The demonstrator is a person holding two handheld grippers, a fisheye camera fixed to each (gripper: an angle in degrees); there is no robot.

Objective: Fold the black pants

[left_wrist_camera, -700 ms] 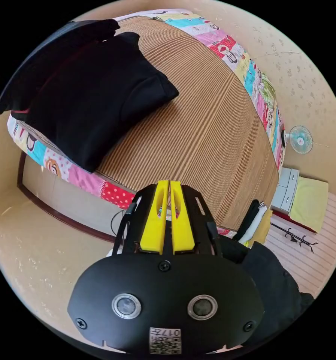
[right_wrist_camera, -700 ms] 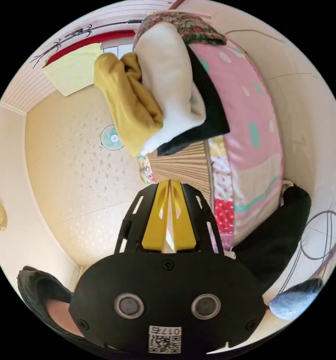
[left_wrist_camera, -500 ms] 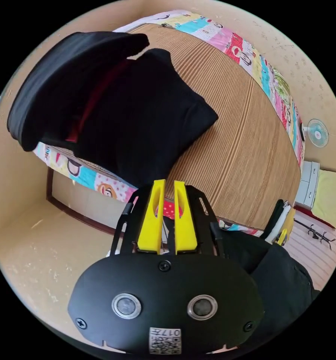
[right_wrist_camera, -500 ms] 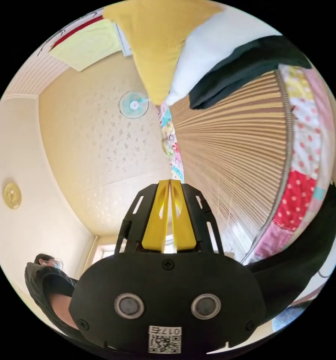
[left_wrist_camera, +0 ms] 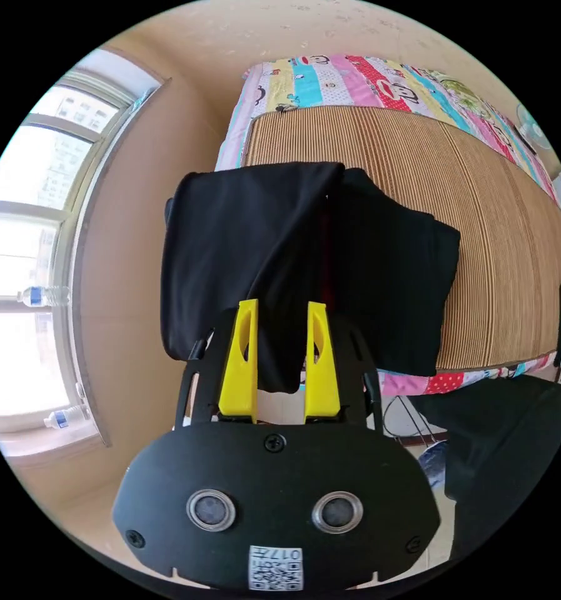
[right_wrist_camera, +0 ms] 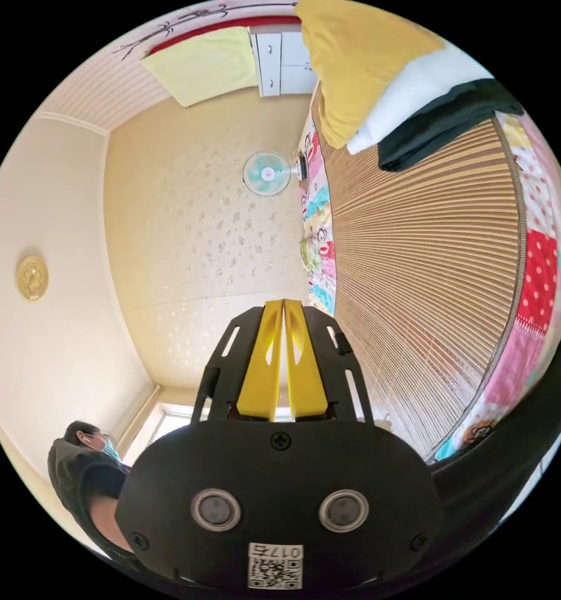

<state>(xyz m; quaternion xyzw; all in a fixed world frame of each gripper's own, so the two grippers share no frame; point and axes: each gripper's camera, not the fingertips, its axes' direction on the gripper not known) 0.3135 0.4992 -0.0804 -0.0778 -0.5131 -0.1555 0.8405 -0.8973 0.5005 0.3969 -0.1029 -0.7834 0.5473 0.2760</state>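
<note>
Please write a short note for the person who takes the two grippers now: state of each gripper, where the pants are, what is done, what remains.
Left gripper: open, empty, the hanging edge of the black pants seen between its jaws.
Right gripper: shut, empty, pointing along the mat.
Pants: bunched at the mat's corner, one part hanging over the bed edge.
Done: no neat fold.
Left: lay flat, then fold.

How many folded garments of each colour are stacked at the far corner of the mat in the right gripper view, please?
Yellow: 1, the yellow garment on top.
White: 1, the white garment in the middle.
Black: 1, the black garment lying on the bamboo mat.
Total: 3 folded garments.
</note>
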